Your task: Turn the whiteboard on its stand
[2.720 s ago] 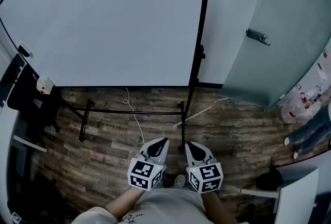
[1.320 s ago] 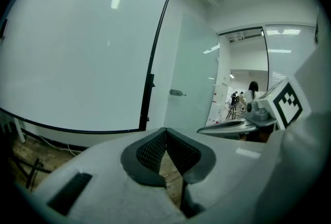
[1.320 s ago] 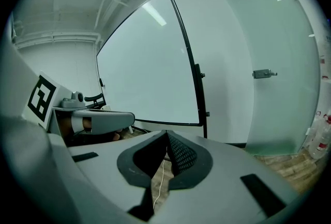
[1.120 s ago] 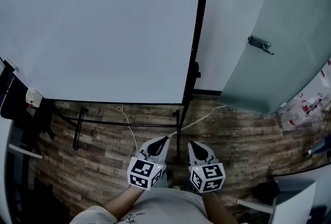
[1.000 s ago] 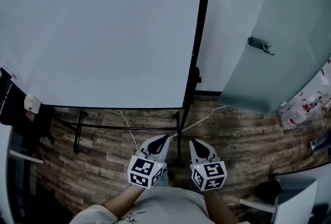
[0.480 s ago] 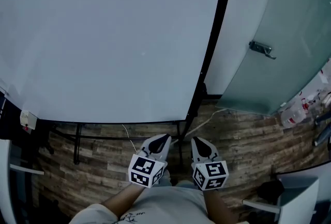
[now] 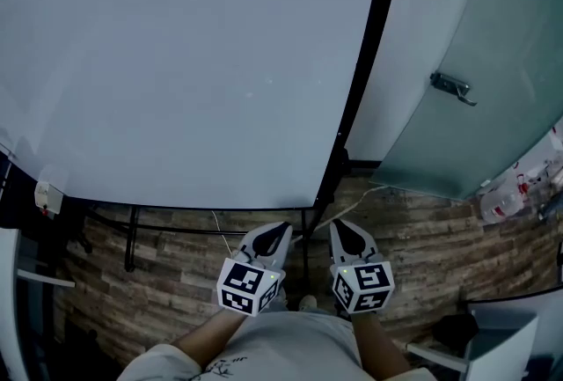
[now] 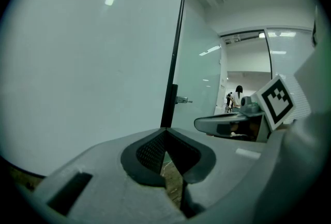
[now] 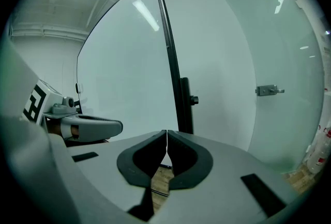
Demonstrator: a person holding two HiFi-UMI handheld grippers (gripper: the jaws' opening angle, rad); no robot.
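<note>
1. Closer in now: the whiteboard (image 7: 176,62) fills more of the head view than half a second ago. Its bottom edge has dropped towards the grippers, and the right gripper (image 7: 339,225) has drifted slightly outward.
2. Both forearms sit low and tucked in, with the grippers side by side and apart from the board. They point at its lower right corner, beside the stand (image 7: 365,71).
3. The left gripper (image 7: 280,230) has its jaws pinched tip to tip, with nothing between them. The right gripper's jaws are pressed together too, also empty.
4. The board is smooth, pale and upright, edged by the thin black metal post. The gripper shells are matte grey with ribbed dark pads. Below lies a wood-plank floor (image 7: 422,230), and a frosted glass door (image 7: 493,45) stands to the right.
5. Each gripper's cube carries black-and-white square markers.
</note>
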